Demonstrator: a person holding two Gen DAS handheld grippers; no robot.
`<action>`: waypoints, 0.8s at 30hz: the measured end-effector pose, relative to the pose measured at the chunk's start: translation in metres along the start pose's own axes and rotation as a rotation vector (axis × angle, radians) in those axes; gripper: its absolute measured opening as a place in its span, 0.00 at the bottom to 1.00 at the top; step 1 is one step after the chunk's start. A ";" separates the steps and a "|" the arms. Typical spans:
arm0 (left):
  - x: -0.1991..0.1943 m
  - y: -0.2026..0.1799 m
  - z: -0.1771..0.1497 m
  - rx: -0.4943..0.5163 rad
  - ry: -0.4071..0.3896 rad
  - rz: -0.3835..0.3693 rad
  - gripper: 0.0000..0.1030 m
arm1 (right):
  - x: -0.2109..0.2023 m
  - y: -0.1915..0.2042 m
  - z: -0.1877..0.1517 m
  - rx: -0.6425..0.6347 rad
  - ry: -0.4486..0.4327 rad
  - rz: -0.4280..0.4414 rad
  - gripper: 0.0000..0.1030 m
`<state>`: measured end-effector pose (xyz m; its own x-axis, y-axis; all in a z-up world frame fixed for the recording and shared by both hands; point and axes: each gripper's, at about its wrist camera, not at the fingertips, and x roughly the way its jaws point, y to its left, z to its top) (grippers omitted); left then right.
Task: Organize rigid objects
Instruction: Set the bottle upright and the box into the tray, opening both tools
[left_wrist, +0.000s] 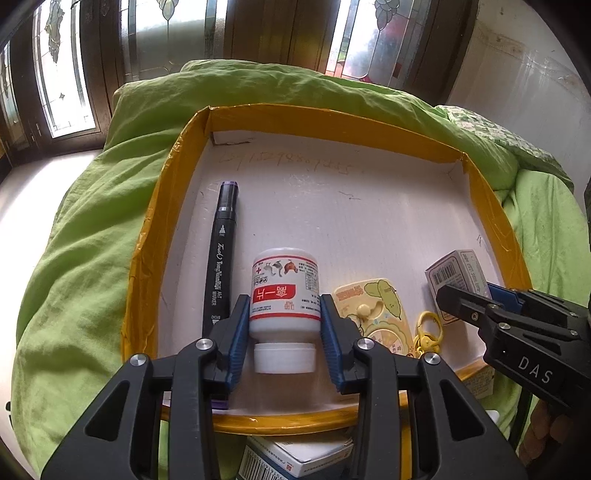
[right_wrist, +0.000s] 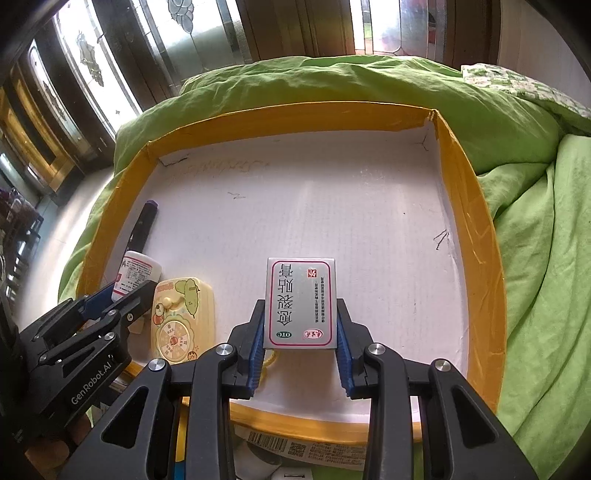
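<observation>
While the left gripper (left_wrist: 284, 325) clamps its jaws on the white bottle (left_wrist: 284, 295) beside the black marker (left_wrist: 219, 258), the right gripper (right_wrist: 300, 332) grips the medicine box (right_wrist: 300, 302) over the tray's (right_wrist: 480, 236) near right.

**Green bedding and patterned windows behind the tray**

A rumpled green quilt (left_wrist: 77, 236) lay beyond and to both sides of the claw. Further ahead stood dark wooden window frames (left_wrist: 107, 55) with leaded, frosted glass (right_wrist: 192, 33). A green checked pillow (right_wrist: 524, 85) sat far to the right. A pale wall (left_wrist: 517, 62) rose at the upper right.
</observation>
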<state>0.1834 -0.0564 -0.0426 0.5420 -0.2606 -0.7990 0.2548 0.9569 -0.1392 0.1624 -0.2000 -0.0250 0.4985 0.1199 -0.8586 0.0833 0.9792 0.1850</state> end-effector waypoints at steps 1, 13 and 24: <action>-0.001 0.000 0.000 0.002 -0.005 0.002 0.33 | 0.000 0.001 -0.001 -0.008 0.000 -0.001 0.29; -0.066 0.015 -0.006 -0.079 -0.140 -0.016 0.63 | -0.036 -0.024 -0.001 0.090 -0.118 0.066 0.56; -0.112 0.013 -0.088 -0.065 -0.105 0.031 0.65 | -0.084 -0.044 -0.042 0.197 -0.120 0.130 0.69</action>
<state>0.0559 -0.0038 -0.0064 0.6307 -0.2392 -0.7382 0.1862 0.9702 -0.1553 0.0810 -0.2464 0.0192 0.6138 0.2108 -0.7608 0.1726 0.9046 0.3898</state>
